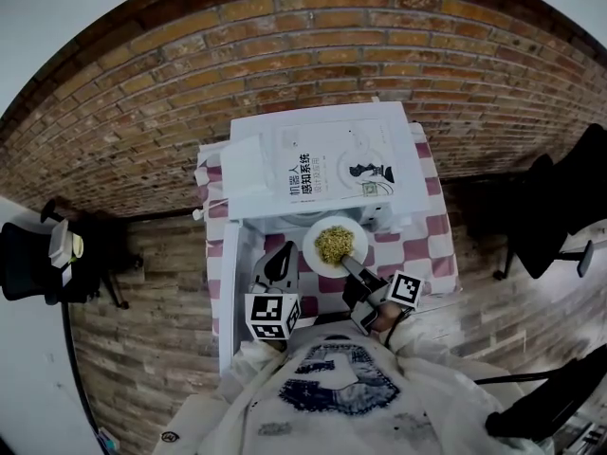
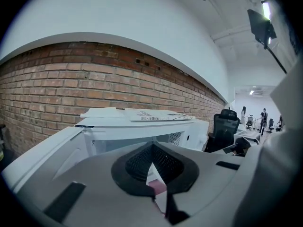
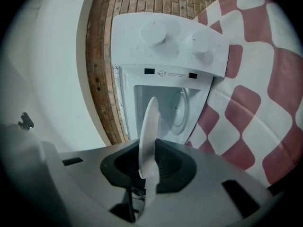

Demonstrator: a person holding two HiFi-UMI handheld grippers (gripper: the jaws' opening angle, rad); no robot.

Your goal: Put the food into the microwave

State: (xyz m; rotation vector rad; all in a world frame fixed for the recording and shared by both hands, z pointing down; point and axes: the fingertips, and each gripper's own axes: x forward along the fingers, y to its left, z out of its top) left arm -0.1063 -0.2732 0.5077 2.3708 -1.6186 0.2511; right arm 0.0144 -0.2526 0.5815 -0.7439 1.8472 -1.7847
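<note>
Stage, as judged: about midway.

Done so far:
- Door of microwave open, standing out at 9 o'clock of the cavity.
- Turntable visible inside, nothing seen on it.

In hand:
- Plate of food clamped by right gripper on the rim at 5 o'clock.
- Edge-on between the jaws in the right gripper view, jaws closed onto the rim at a middling width.
- Plate roughly level, just in front of the cavity mouth, not yet inside.
- Over the checked desk; lifted or resting, cannot tell from above.

Left gripper:
- At 8 o'clock of the plate, just beside it; contact not discernible.
- Jaws drawn together to a narrow slit, nothing between them.
- Aimed toward the microwave, alongside the open door.

Left to do, as judged:
- Pass plate toward 12 o'clock through the opening.
- Set down on turntable, release rim, pull right gripper clear.
- Probably shut door afterwards, though not named in the task.

Watch points:
- One-sided rim grip, so risk of tilt and loose food sliding off.
- Book on top of microwave, clear of the path.
</note>
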